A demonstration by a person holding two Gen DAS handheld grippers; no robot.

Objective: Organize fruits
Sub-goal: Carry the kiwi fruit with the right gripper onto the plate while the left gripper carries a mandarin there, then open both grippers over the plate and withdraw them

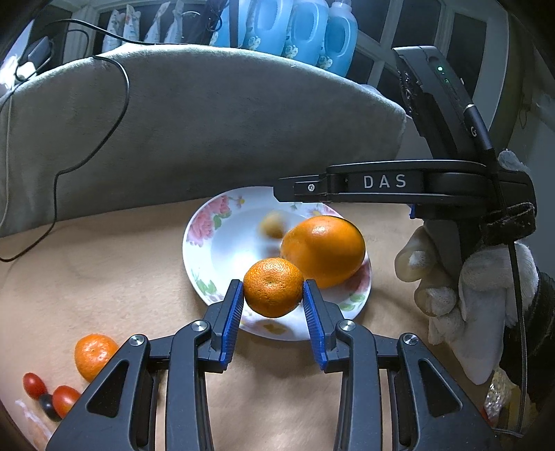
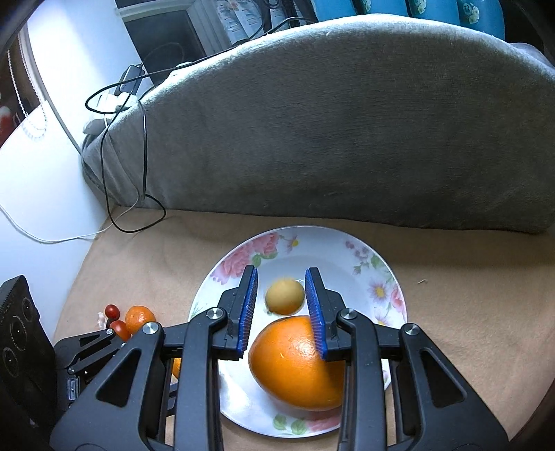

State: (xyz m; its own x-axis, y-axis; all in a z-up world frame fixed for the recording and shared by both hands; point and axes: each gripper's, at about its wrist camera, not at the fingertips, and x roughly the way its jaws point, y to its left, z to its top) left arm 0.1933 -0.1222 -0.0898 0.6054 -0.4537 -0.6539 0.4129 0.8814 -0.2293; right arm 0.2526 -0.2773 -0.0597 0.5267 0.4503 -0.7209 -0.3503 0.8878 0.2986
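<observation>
My left gripper (image 1: pixel 273 298) is shut on a small mandarin (image 1: pixel 272 289), held over the near rim of a flowered white plate (image 1: pixel 204 243). A large orange (image 1: pixel 322 251) lies on the plate, with a small yellowish fruit (image 1: pixel 273 225) blurred behind it. In the right wrist view my right gripper (image 2: pixel 281 301) hangs over the plate (image 2: pixel 350 253). The small yellowish fruit (image 2: pixel 285 296) sits between and below its blue pads (image 2: pixel 250 305), which do not press on it. The large orange (image 2: pixel 295 360) lies just under the right finger. A gloved hand (image 1: pixel 485 295) holds the right gripper (image 1: pixel 288 189).
On the tan cloth to the left lie another mandarin (image 1: pixel 93 354), red cherry tomatoes (image 1: pixel 66 397) and a dark grape (image 1: pixel 48 406). A grey cushion (image 2: pixel 347 121) with a black cable (image 2: pixel 142 156) draped over it rises behind the plate. Blue bottles (image 1: pixel 305 31) stand beyond.
</observation>
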